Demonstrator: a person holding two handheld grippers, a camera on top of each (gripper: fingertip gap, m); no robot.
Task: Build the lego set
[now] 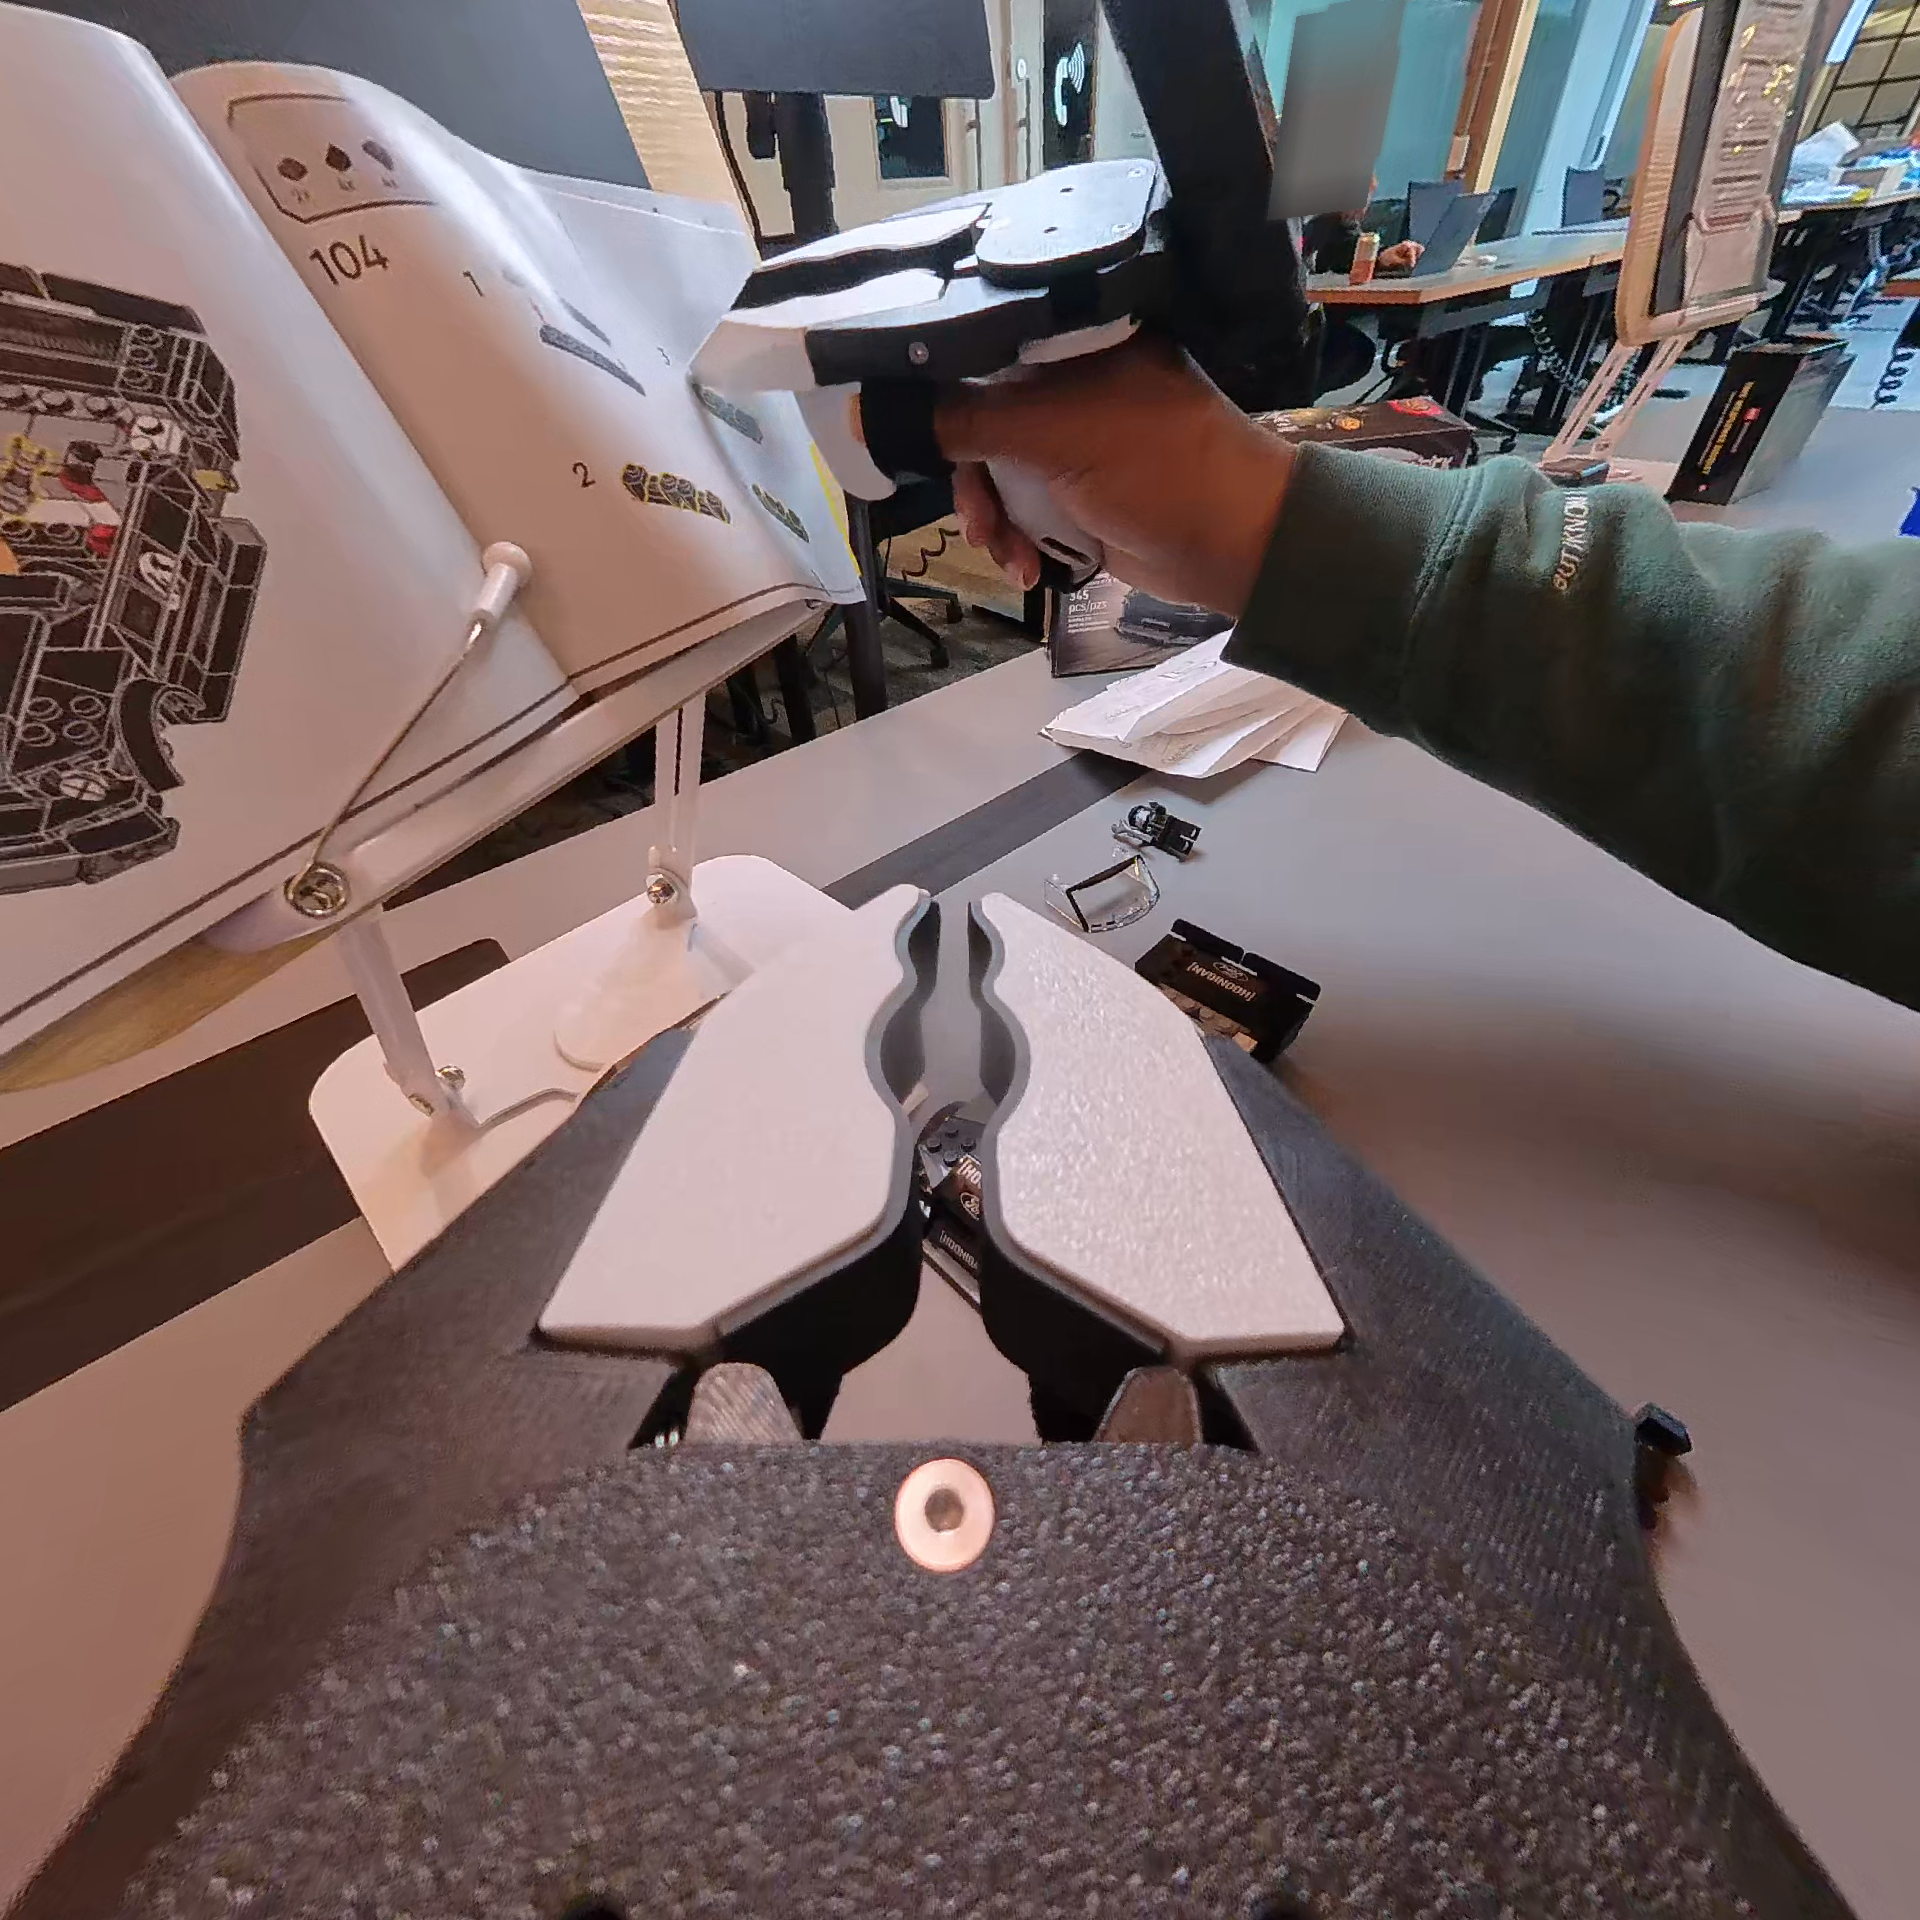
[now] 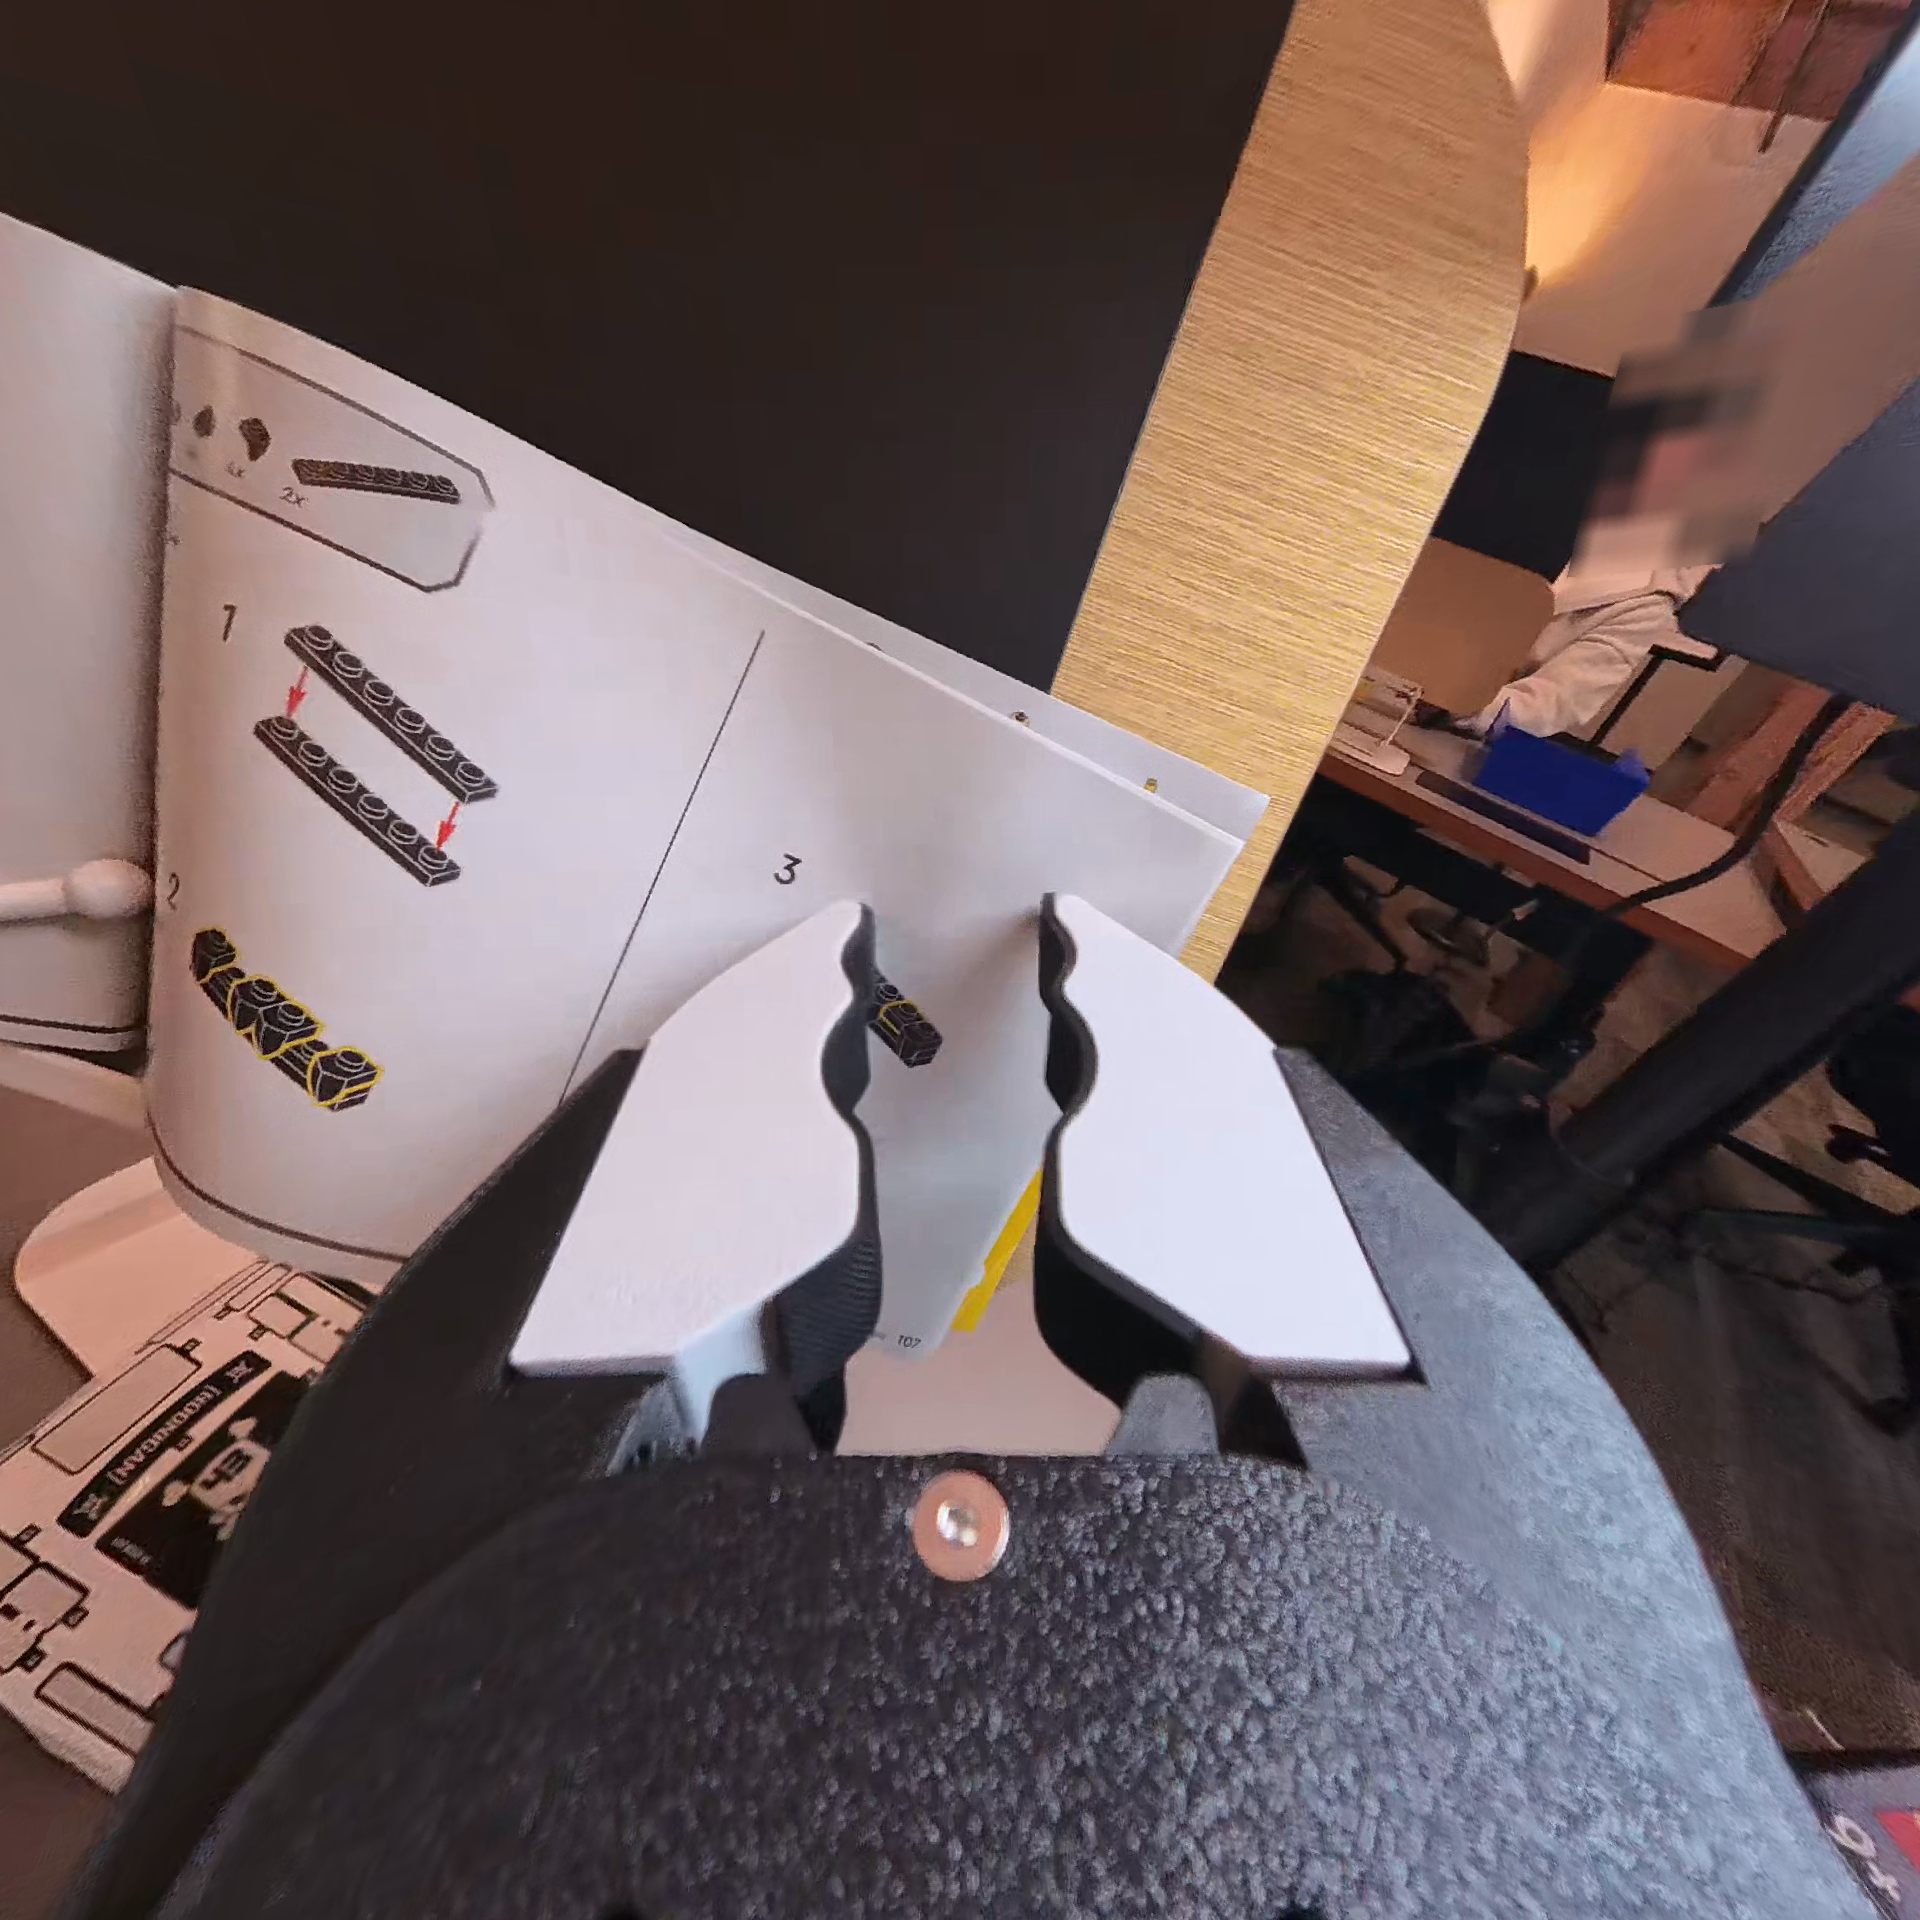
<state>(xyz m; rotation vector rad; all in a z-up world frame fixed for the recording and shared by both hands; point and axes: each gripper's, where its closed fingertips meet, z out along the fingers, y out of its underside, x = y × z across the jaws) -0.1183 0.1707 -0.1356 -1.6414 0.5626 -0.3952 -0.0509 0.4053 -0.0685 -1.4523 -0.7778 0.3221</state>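
Observation:
My left gripper (image 1: 951, 909) hovers low over the grey table (image 1: 1507, 1039). Its jaws are nearly closed on a black lego piece (image 1: 958, 1174) with studs and a printed sticker, held deep between the fingers. An instruction booklet (image 1: 436, 416) lies open on a white stand (image 1: 582, 997). A hand in a green sleeve holds my right gripper (image 1: 717, 364) up at the booklet's right page edge. In the right wrist view the right gripper (image 2: 956, 914) is open, and the lower right corner of the page (image 2: 956, 1143) lies between its fingers.
Loose parts lie on the table ahead of the left gripper: a clear windscreen piece (image 1: 1107, 899), a black stickered piece (image 1: 1226, 987) and a small grey and black part (image 1: 1155, 831). White papers (image 1: 1195, 717) lie farther back. A sticker sheet (image 2: 156, 1475) lies under the stand. The left gripper's tips are roughly 25 cm from the right gripper's.

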